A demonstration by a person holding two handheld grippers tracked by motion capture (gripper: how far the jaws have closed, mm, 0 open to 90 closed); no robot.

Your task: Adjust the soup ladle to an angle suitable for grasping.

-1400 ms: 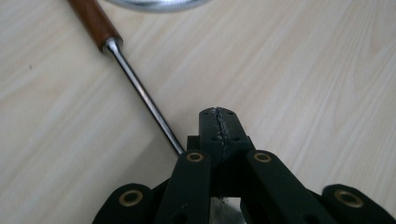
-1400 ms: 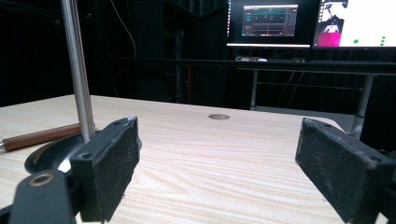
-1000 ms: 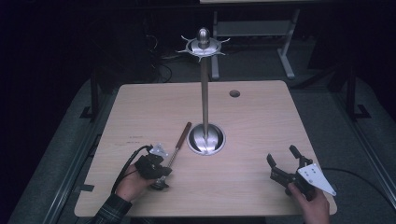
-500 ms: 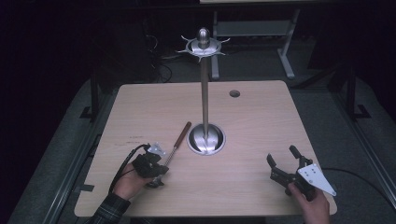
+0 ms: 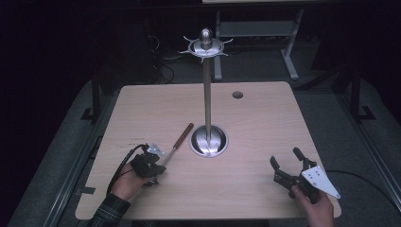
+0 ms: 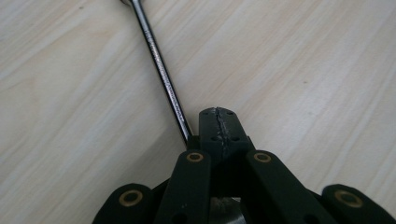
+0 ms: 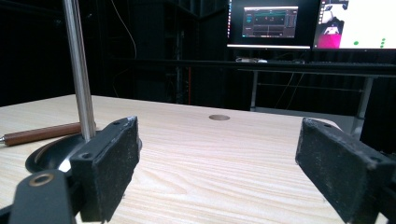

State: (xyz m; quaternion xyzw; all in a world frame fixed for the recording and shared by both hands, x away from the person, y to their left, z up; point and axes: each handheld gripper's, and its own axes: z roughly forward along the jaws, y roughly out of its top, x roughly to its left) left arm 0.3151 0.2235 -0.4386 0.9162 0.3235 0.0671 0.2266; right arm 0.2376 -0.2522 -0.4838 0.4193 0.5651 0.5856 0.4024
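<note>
The wooden-handled utensil point(image 5: 177, 144) lies on the counter point(image 5: 265, 118), at eight o'clock from the steel stand point(image 5: 207, 94). The left gripper point(image 5: 158, 163) is clenched on its metal shaft; the right gripper point(image 5: 286, 161), at four o'clock, stands released.

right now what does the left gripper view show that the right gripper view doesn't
Left gripper view: a utensil's metal shaft close up, running to the shut left gripper.
Right gripper view: the stand's pole and base, the utensil's brown handle, the table's hole and monitors, seen past the open right gripper.
Both: the light wooden table.
</note>
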